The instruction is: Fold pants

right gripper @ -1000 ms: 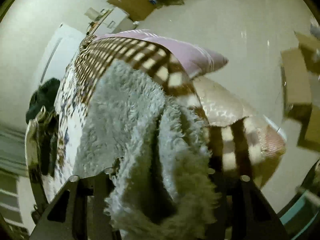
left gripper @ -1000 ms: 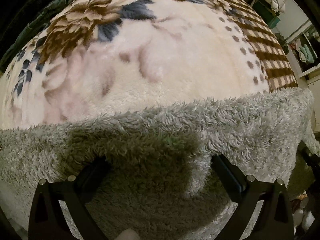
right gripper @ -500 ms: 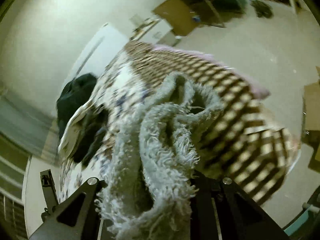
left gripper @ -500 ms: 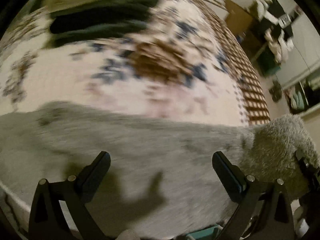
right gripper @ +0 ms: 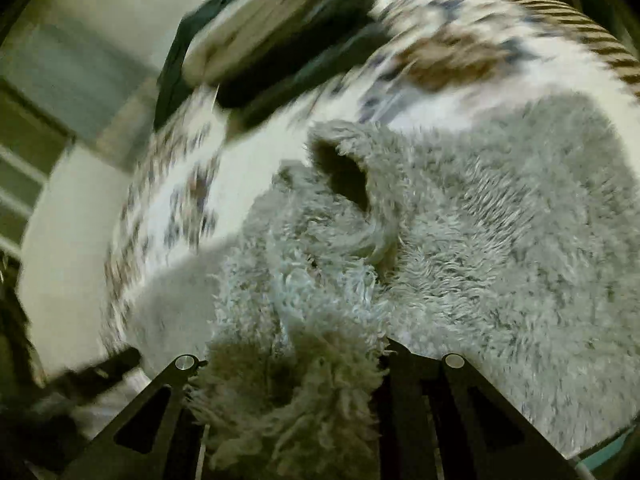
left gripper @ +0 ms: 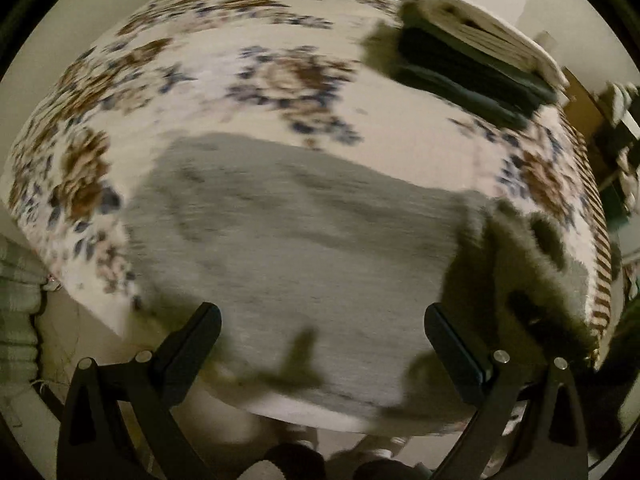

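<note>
Your right gripper (right gripper: pixel 296 364) pinched a bunched fold of the fuzzy grey pants (right gripper: pixel 480 248), jaws nearly together on the fabric. Your left gripper (left gripper: pixel 320 344) hung above them, jaws spread and empty. The pants lay across the floral bed (left gripper: pixel 200 80), near its edge.

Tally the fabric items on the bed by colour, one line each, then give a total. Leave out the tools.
Grey fluffy pants: 1
Floral cream blanket covering the bed: 1
Dark folded clothes at the far corner: 1 pile; blur hides how many pieces
White folded item on top of that pile: 1
Total: 4
</note>
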A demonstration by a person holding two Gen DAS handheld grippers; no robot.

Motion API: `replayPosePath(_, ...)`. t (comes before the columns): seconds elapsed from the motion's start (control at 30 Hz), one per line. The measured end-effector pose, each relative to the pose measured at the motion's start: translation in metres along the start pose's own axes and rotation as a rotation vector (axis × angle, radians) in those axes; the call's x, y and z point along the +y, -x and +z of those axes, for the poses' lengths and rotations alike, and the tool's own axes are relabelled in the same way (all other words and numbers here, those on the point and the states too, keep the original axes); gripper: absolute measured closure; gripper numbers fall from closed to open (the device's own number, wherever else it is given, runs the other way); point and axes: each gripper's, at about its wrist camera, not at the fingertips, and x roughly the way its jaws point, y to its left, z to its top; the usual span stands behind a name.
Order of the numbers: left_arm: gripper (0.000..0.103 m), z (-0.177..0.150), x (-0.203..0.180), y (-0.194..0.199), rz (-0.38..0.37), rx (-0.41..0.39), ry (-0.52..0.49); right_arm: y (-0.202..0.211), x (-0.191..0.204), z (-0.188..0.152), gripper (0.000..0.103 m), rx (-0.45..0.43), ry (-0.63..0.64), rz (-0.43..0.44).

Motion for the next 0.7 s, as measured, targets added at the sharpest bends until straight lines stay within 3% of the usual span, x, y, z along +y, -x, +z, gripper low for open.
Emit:
replayPosePath(0.13, 0.0, 0.006, 0.02, -0.005, -0.024, 0.004, 0.009, -0.044, 0.033, -0.022, 0.074, 0.116, 0.054, -0.083)
replayPosePath(0.17, 0.0, 0.01, 0.018, -0.005, -0.05, 0.0, 0.007, -0.048, 0.037, -0.024, 0.061, 0.163, 0.046, -0.087)
replayPosePath(0.2, 0.0, 0.014, 0.018, -0.003, -0.076, -0.008, 0.002, -0.048, 0.035, -0.024, 0.041, 0.203, 0.03, -0.041)
replayPosePath(0.27, 0.0, 0.021, 0.005, 0.001, -0.132, -0.021, -0.015, -0.033, 0.024, -0.022, 0.017, 0.215, -0.016, 0.058)
replayPosePath(0.37, 0.0, 0.033, -0.024, 0.009, -0.219, -0.03, -0.055, 0.008, -0.001, -0.016, 0.014, 0.195, -0.08, 0.092)
replayPosePath(0.47, 0.0, 0.041, -0.063, 0.005, -0.293, -0.01, -0.117, 0.043, -0.036, -0.01, 0.014, 0.173, -0.103, -0.03)
replayPosePath(0.63, 0.001, 0.045, -0.133, -0.029, -0.299, 0.037, -0.289, 0.068, -0.098, 0.004, 0.014, 0.16, -0.157, -0.214)
replayPosePath(0.67, 0.003, 0.041, -0.147, -0.04, -0.283, 0.047, -0.343, 0.073, -0.112, 0.007, 0.014, 0.154, -0.179, -0.234)
replayPosePath(0.7, 0.024, 0.037, -0.159, -0.051, -0.292, 0.052, -0.398, 0.075, -0.121, 0.007, 0.014, 0.143, -0.194, -0.251)
